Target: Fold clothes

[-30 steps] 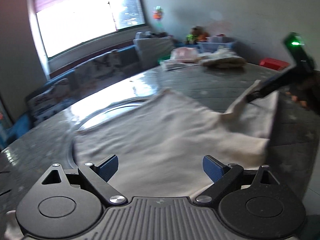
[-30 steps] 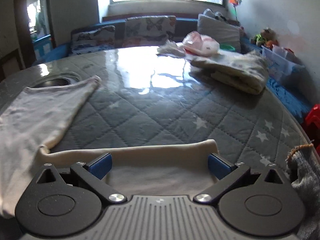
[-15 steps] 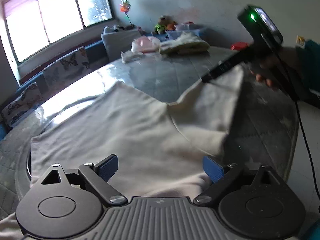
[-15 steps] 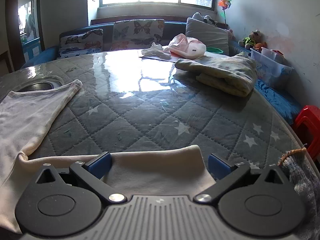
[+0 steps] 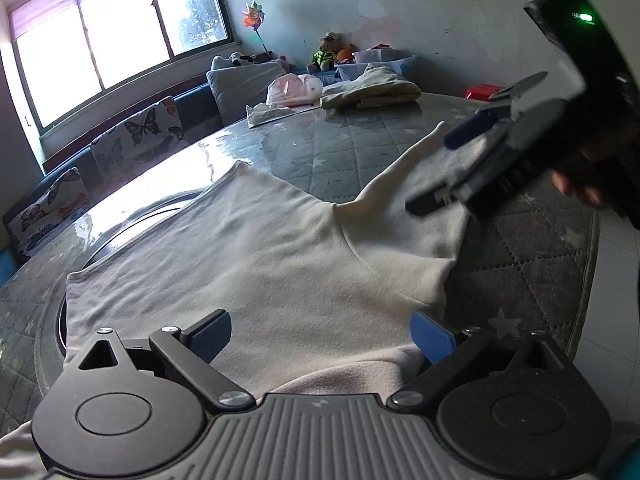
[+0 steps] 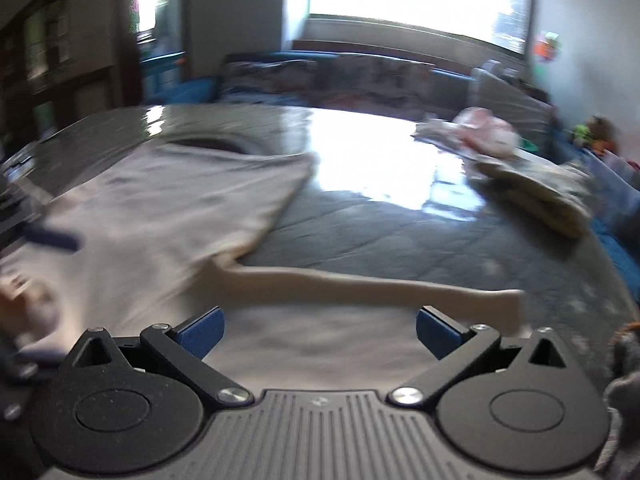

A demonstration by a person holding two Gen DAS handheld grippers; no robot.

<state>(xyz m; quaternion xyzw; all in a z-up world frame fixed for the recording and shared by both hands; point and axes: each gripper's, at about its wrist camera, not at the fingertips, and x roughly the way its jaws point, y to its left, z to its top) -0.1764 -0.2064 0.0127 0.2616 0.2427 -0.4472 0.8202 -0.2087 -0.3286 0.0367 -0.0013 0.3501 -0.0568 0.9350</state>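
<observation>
A cream long-sleeved garment (image 5: 256, 248) lies spread on the quilted grey table (image 5: 532, 280). My left gripper (image 5: 320, 332) is open, its blue pads wide apart over the garment's near edge. My right gripper shows in the left wrist view (image 5: 460, 168) at the right, over the sleeve (image 5: 416, 216); cloth lies between its pads. In the blurred right wrist view the garment (image 6: 168, 208) lies at left and the sleeve (image 6: 360, 284) runs across ahead of my open right gripper (image 6: 320, 332). The left gripper's blue pad (image 6: 52, 238) shows at the left edge.
A folded yellowish cloth (image 5: 372, 92) and a pink bag (image 5: 292, 88) lie at the table's far side. A round recess (image 6: 212, 146) in the table sits under the garment's far end. Cushioned benches (image 5: 136, 136) line the window wall. A red stool (image 5: 484, 90) stands beyond the table's right edge.
The right gripper has swung left and come closer to the left gripper, with the sleeve under it. The left gripper has stayed open over the garment's near edge.
</observation>
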